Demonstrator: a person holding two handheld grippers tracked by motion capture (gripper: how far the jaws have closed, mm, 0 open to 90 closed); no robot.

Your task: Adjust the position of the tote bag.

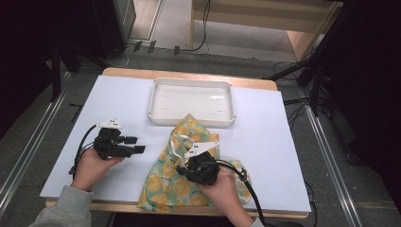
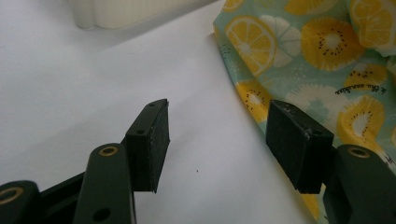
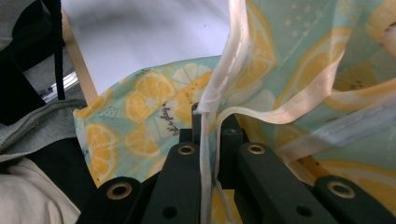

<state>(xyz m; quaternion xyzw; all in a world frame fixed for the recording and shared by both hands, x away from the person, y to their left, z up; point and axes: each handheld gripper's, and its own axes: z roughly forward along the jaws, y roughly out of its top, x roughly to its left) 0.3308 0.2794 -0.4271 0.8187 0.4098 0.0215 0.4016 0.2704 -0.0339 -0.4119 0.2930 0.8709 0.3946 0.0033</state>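
My right tongs [image 1: 193,158] pinch the white tape of the fruit-print cloth [image 1: 165,182] at lower centre – still crumpled on the table [image 1: 118,104] – while my left tongs [image 1: 137,144] gape empty, folding barely begun.

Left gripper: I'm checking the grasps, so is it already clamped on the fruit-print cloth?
No, the left gripper has its jaws spread apart over bare table, with the fruit-print cloth beside it.

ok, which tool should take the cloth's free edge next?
Left, probably. The left tool is open and empty, pointed at the fruit-print cloth edge. The right tool is shut on the cloth's white trim.
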